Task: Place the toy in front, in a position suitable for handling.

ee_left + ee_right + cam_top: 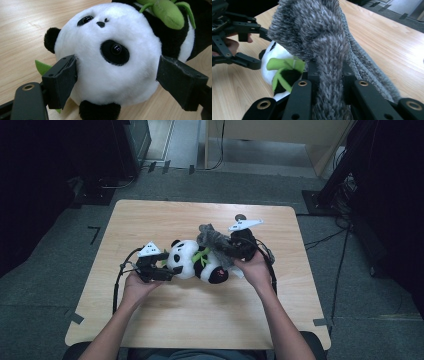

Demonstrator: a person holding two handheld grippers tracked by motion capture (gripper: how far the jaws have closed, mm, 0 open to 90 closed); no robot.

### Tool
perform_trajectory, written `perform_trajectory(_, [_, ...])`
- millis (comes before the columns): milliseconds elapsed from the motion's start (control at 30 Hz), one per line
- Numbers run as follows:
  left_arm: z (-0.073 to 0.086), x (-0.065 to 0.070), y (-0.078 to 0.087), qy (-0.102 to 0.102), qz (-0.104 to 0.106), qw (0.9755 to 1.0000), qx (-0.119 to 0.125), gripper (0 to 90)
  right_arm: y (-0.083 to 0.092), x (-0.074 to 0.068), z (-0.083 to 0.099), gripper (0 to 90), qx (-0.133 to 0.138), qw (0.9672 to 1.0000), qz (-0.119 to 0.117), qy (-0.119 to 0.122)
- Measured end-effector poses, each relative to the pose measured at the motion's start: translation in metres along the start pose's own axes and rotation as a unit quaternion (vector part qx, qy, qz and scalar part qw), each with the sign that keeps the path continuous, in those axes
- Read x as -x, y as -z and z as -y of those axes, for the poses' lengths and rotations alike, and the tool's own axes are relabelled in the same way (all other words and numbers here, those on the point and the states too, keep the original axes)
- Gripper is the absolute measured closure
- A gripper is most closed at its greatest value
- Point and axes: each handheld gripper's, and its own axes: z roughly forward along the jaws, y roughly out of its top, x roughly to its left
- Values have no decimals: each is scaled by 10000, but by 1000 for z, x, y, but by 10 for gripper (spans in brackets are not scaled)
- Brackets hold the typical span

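Note:
A black and white panda plush with a green leaf on its chest lies on the wooden table. My left gripper stands open around its head. One pad brushes the fur and the other pad stands just clear of it. My right gripper is shut on a grey fuzzy cloth. In the right gripper view the grey fuzzy cloth rises bunched from between the jaws, over the panda plush.
The table's front half is bare wood. Grey carpet with cables surrounds it. Dark equipment stands at the far left and far right, and a wooden cabinet at the back.

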Motion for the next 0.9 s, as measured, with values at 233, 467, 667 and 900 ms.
perform_trajectory(233, [6, -3, -13, 133, 2, 9999, -77, 81, -19, 1, 6, 777, -242, 9996, -105, -61])
perform_trajectory(467, [9, -3, -20, 116, -124, 9998, 122, 69, -25, 4, 12, 780, -221, 9995, -164, -124])
perform_trajectory(667, [17, 2, -21, 101, -316, 9991, 250, 193, -27, 5, 13, 774, -201, 9993, -218, -206])
perform_trajectory(900, [22, 9, -19, 125, -539, 9981, 289, 345, -25, 4, 10, 786, -215, 9995, -241, -31])
